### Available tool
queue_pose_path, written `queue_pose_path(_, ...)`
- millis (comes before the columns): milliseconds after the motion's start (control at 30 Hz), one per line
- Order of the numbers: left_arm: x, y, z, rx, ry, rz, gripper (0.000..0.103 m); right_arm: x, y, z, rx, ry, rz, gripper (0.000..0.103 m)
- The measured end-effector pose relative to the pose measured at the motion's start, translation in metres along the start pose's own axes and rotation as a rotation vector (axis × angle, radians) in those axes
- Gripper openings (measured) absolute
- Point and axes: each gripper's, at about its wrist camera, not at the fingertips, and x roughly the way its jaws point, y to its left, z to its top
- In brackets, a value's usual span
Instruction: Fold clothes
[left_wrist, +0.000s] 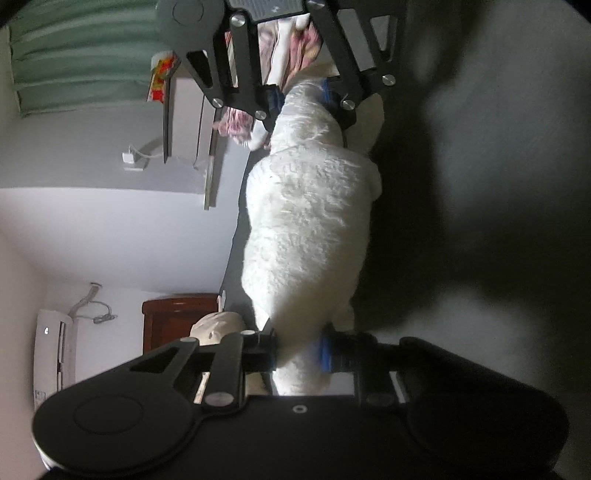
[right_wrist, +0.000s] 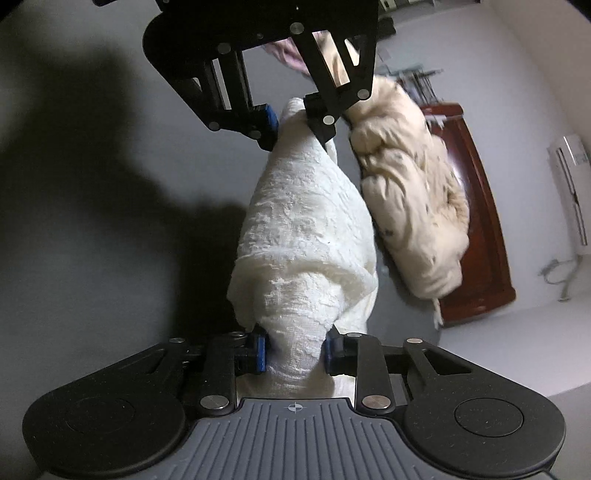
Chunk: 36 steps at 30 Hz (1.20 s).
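Stretching a white fleece garment (right_wrist: 303, 236) between them above the grey bed (right_wrist: 92, 258), the left gripper (left_wrist: 299, 350) and right gripper (right_wrist: 293, 350) each pinch one bunched end — thick pile that could slip loose if tugged.

Two grippers, left (left_wrist: 297, 349) and right (right_wrist: 295, 352), one white fleece garment (right_wrist: 306, 236), one cream bundle (right_wrist: 410, 192), one pink cloth (left_wrist: 236, 123).

Opposed close wrist views, shared white garment (left_wrist: 306, 221)
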Motion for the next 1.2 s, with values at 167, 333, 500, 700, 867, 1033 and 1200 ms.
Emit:
queue_pose_path(167, -0.085, -0.001, 0.006, -0.069, 0.004, -0.09, 0.021, -0.063, 0.024, 0.034, 0.005, -0.06, 0.13, 0.028)
queue_pose_path(333, -0.171, -0.025, 0.024, -0.168, 0.041, -0.185, 0.022, -0.113, 0.068, 0.057, -0.01, -0.109, 0.248, 0.028)
queue_pose_path(500, -0.234, -0.04, 0.041, -0.263, 0.084, -0.238, 0.022, -0.153, 0.11, 0.075, 0.039, -0.142, 0.326, 0.028)
queue_pose_path(700, -0.255, -0.019, 0.043, -0.34, 0.078, -0.336, 0.022, -0.174, 0.104, 0.082, 0.118, -0.153, 0.384, 0.028)
queue_pose_path(867, -0.225, 0.03, 0.02, -0.509, 0.079, -0.451, 0.024, -0.189, 0.058, 0.066, 0.329, -0.151, 0.497, 0.029)
queue_pose_path(1033, -0.169, 0.089, -0.007, -0.676, 0.089, -0.558, 0.027, -0.16, -0.001, 0.05, 0.476, -0.129, 0.591, 0.029)
queue_pose_path(1200, -0.116, 0.116, -0.037, -0.821, 0.131, -0.606, 0.03, -0.106, -0.045, 0.036, 0.621, -0.087, 0.675, 0.029)
